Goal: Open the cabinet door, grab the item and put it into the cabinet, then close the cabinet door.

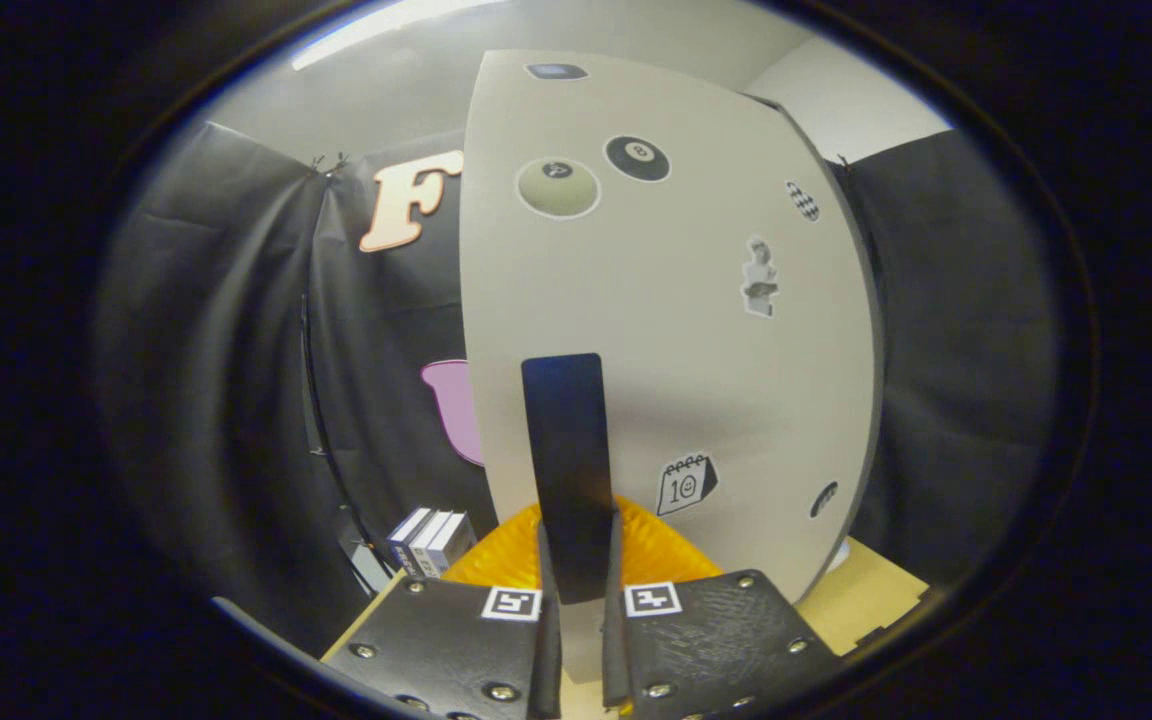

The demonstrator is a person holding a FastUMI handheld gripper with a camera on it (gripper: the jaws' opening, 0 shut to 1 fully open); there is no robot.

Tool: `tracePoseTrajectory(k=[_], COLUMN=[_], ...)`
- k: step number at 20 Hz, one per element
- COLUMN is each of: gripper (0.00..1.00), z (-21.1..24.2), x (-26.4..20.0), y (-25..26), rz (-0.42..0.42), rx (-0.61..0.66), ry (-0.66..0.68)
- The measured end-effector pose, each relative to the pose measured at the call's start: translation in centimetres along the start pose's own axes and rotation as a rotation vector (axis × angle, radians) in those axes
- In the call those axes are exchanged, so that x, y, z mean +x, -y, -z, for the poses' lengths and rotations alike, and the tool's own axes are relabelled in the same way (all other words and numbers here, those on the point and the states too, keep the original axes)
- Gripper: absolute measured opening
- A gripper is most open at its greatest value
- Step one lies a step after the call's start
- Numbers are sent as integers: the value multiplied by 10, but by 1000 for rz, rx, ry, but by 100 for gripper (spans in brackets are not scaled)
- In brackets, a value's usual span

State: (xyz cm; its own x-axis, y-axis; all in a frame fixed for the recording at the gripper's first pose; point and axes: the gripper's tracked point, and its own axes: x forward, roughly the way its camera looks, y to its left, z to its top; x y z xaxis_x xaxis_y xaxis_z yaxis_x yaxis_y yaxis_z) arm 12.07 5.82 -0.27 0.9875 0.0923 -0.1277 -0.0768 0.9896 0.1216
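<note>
So far your gripper [576,590] has its fingers nearly closed, pinching the black flat handle [566,470] of the sticker-dotted white cabinet door [656,320], so opening, loading and closing all remain.

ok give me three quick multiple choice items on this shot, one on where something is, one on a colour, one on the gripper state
1. Where is the black handle of the cabinet door?
A. between the fingers of the hand-held gripper
B. far beyond the fingers
C. lying on the table

2. What colour is the ribbed item just behind the fingers?
A. green
B. orange
C. white

3. What are the gripper's fingers doing?
A. spread wide apart
B. pressed flat together on nothing
C. closed on the handle

Answers: 1 A, the handle's lower end sits in the gap between the two fingers. 2 B, orange shows on both sides of the handle. 3 C, both fingers press against the handle's sides.
</note>
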Motion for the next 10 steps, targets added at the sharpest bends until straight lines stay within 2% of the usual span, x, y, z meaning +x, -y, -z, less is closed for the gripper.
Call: tracePoseTrajectory(k=[10], gripper=[15], z=[-7], x=[-118], y=[90], rz=[106], rx=[35], ry=[-5])
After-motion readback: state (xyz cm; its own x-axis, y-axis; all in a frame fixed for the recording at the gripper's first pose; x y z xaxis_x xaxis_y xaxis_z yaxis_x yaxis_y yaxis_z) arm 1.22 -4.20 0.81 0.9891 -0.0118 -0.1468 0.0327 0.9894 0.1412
